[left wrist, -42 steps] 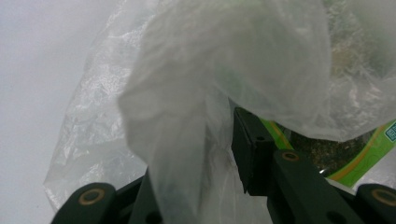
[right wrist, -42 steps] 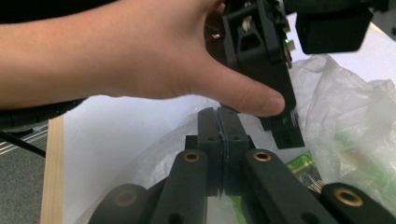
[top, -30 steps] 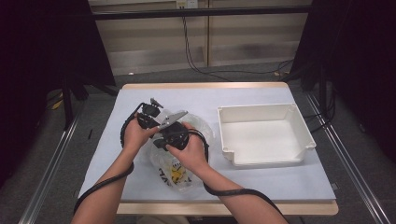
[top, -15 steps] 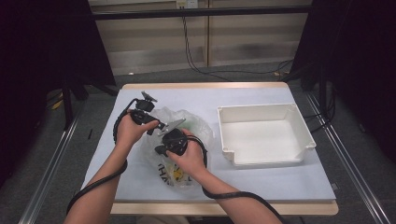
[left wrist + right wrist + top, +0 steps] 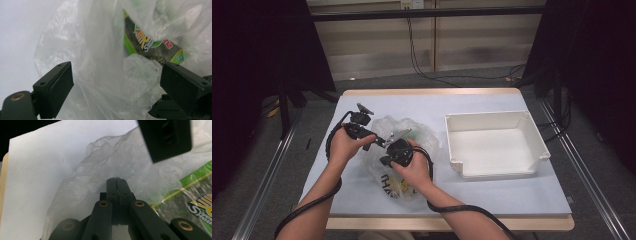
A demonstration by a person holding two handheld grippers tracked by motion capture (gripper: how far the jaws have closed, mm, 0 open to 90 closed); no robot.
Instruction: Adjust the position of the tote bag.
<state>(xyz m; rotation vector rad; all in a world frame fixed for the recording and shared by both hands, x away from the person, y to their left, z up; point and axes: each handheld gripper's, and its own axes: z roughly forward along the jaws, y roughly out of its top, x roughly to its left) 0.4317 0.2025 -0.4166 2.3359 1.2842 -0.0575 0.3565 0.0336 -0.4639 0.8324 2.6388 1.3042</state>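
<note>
A clear plastic bag [image 5: 409, 150] lies crumpled on the table [image 5: 512, 195] left of an empty white tray [image 5: 494, 145]. The right gripper [image 5: 116, 182] pinches a fold of its film, jaws pressed together. The left gripper [image 5: 117, 82], jaws just opened wide, straddles loose film. A green snack packet [image 5: 150, 47] inside shows partly, blurred by plastic.

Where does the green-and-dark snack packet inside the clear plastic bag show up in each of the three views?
High view: the snack packet lies low in the plastic bag, just below the right hand.
Left gripper view: upper right of centre, behind the film.
Right gripper view: lower right corner.
Shared landmark: the crumpled bag on the white table cover.
</note>
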